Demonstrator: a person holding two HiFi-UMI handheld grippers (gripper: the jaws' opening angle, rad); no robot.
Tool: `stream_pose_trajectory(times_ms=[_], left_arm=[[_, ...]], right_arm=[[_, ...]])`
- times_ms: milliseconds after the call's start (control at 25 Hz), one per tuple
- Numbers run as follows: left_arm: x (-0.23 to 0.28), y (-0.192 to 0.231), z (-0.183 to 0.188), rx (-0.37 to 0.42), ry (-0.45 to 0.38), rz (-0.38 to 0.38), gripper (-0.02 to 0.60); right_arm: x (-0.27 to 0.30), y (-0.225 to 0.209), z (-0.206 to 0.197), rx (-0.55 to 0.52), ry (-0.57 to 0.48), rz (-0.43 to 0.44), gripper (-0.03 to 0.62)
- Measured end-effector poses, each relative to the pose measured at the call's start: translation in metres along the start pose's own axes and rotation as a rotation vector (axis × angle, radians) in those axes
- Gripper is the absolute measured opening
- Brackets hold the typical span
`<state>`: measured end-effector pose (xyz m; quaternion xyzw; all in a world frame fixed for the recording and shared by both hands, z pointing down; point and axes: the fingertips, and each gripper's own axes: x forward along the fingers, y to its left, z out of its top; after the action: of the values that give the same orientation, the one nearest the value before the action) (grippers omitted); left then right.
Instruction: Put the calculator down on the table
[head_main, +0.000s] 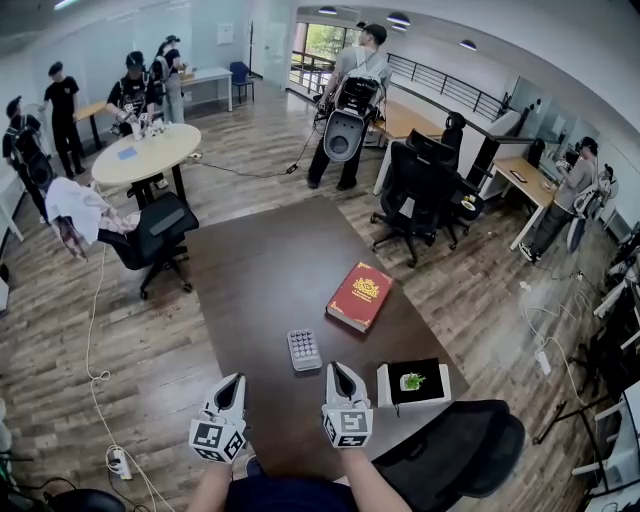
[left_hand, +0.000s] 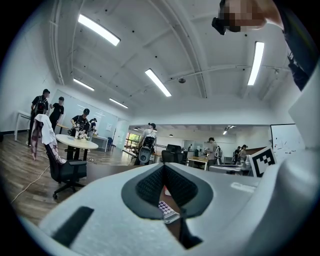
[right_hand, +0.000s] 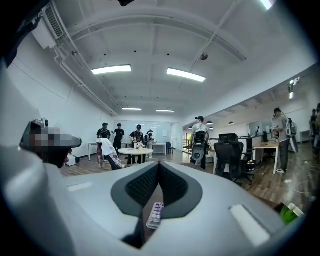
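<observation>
The fingers (right_hand: 144, 186) of the right gripper (head_main: 336, 369) are pressed together at their tips, with nothing between them. Through the gap beneath the pads, its own view shows the calculator (head_main: 303, 349) lying flat on the brown counter (head_main: 260, 280), keys up. The calculator sits just ahead of these fingertips and a little to their left, apart from them.

The left gripper (head_main: 236, 381) has its fingers together at the tips too, and it holds nothing. Its view looks past them to the same calculator, ahead and to its right.

Both grippers point level and forward over the near edge of the counter, side by side and a little apart. Each one's marker cube (head_main: 347, 426) is at the rear, towards the person. Two bare forearms (head_main: 378, 492) come up from the bottom edge of the head view, one behind each gripper. The hands themselves are hidden under the gripper bodies.

Further out on the counter, a red book (head_main: 359, 295) lies beyond the calculator and to its right, well clear of it. A white box (head_main: 413, 383) with a dark top and a green sprig sits just to the right of the right gripper. A black office chair (head_main: 470, 450) stands at the counter's near right corner.
</observation>
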<state>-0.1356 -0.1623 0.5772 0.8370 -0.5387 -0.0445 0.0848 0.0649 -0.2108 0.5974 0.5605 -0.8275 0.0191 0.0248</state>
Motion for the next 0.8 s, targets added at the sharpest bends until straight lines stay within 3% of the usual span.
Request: stream_pose_trajectory(times_ms=[800], left_arm=[[0.0031,-0.0047,-0.003,0.005,0.006,-0.016,-0.005]], right_arm=[[-0.0034,-0.009,-0.0088,0.046,0.024,0.013,0.009]])
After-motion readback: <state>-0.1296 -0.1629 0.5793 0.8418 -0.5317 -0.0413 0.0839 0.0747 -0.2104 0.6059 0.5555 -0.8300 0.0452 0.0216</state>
